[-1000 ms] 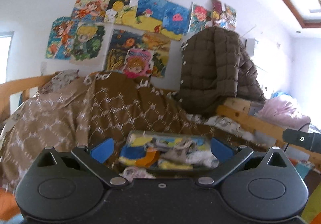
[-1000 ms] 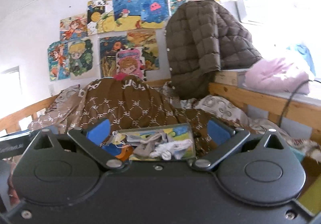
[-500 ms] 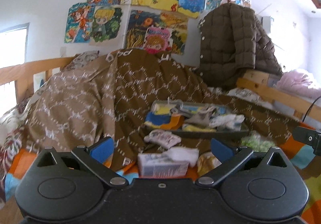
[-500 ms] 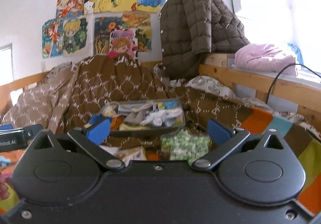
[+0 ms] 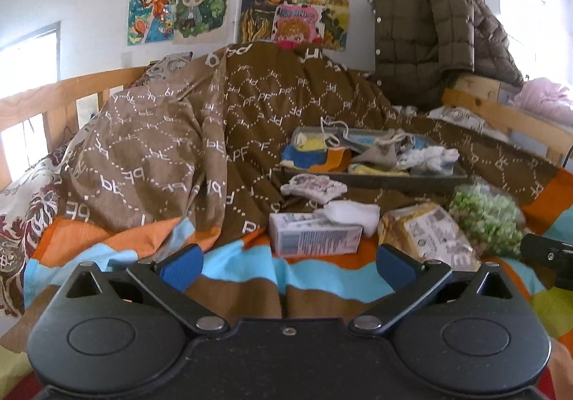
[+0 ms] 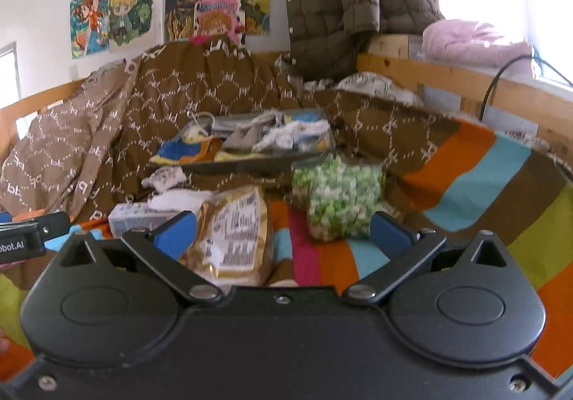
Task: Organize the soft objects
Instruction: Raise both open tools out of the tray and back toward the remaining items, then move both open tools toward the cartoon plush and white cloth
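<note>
1. A grey tray [image 5: 376, 181] of socks and cloths is sitting on the brown quilt [image 5: 250, 106], with a patterned sock [image 5: 313, 185] and a white sock [image 5: 352, 213] lying just in front of it.
2. A white carton [image 5: 315, 239], a gold packet [image 6: 236, 231] and a green-and-white bag [image 6: 336, 199] are crowding the striped blanket [image 6: 483, 192] between the grippers and the tray.
3. The left gripper [image 5: 286, 265] is hovering low, jaws spread wide and empty.
4. The right gripper [image 6: 283, 233] is hovering likewise, jaws released, facing the packet and bag.
</note>
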Demonstrator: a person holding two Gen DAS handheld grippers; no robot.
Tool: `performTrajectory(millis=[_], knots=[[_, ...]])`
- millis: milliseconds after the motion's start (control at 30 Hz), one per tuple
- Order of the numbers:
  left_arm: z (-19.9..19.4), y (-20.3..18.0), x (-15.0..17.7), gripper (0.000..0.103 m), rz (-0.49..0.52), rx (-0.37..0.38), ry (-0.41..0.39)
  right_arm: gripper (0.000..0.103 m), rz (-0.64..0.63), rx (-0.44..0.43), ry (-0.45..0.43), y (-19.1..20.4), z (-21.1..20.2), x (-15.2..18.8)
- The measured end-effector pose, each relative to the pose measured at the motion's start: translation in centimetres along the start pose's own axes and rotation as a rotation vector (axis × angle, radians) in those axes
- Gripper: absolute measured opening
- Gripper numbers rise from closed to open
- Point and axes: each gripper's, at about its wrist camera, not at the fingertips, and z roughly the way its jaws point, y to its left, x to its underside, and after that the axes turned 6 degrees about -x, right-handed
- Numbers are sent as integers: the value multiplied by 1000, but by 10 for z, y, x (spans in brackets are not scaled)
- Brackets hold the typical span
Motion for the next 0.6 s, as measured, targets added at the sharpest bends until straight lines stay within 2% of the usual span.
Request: performTrajectory(millis=[333,600], knots=[[4,-3,8,102,33,-27,48,102,-9,15,113,9,16,14],[8,-1,13,102,49,-60,89,102,-23,-3,149,16,22,17]])
